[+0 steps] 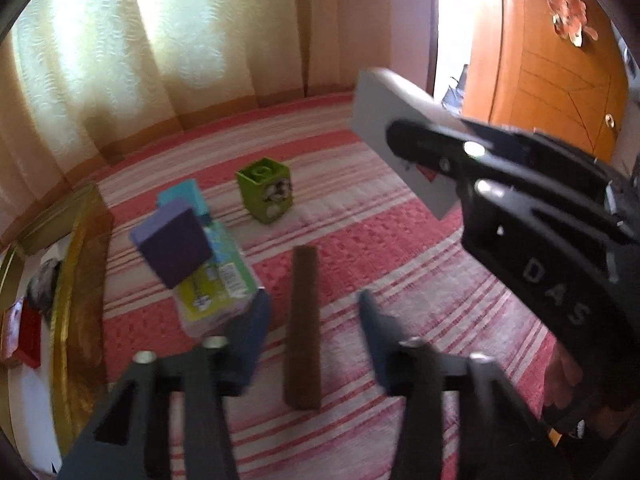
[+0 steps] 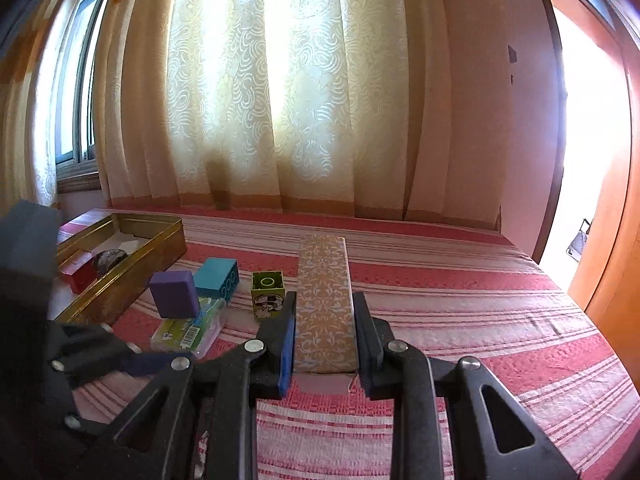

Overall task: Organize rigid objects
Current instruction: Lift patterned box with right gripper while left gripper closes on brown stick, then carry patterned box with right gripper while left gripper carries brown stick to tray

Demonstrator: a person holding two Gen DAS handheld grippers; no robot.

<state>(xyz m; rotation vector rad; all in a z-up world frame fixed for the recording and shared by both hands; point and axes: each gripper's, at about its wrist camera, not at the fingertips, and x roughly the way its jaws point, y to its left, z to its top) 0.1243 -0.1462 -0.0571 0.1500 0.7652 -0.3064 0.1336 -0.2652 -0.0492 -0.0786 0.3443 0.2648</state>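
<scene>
- Two grippers are at work over the red-and-white striped bedspread (image 2: 460, 300), and my right gripper (image 2: 325, 336) has its fingers clamped on the sides of a long box with a gold floral pattern (image 2: 323, 280), held up off the cover.
- From the left wrist view that same box (image 1: 384, 128) shows its plain pale underside, raised and tilted, with the right gripper (image 1: 420, 148) pinching it.
- My left gripper (image 1: 312, 320) hangs low over a brown stick-like bar (image 1: 302, 328) that lies flat on the cover; its fingers stand on either side of the bar, a gap on each side, not touching it.
- Just left of the bar sits a clear plastic packet with green labels (image 1: 212, 288), with a purple block (image 1: 174, 248) resting on it and a teal toy brick (image 1: 188, 196) behind.
- A green cube with a cartoon face (image 1: 266, 190) stands alone, further back on the bedspread.
- At the far left I see a gold tin (image 2: 132, 276), open, holding a red box (image 2: 80, 274) and a dark round thing I cannot identify.
- Cream patterned curtains (image 2: 280, 100) hang behind the bed, and an orange wooden door (image 1: 552, 80) stands on the right.
</scene>
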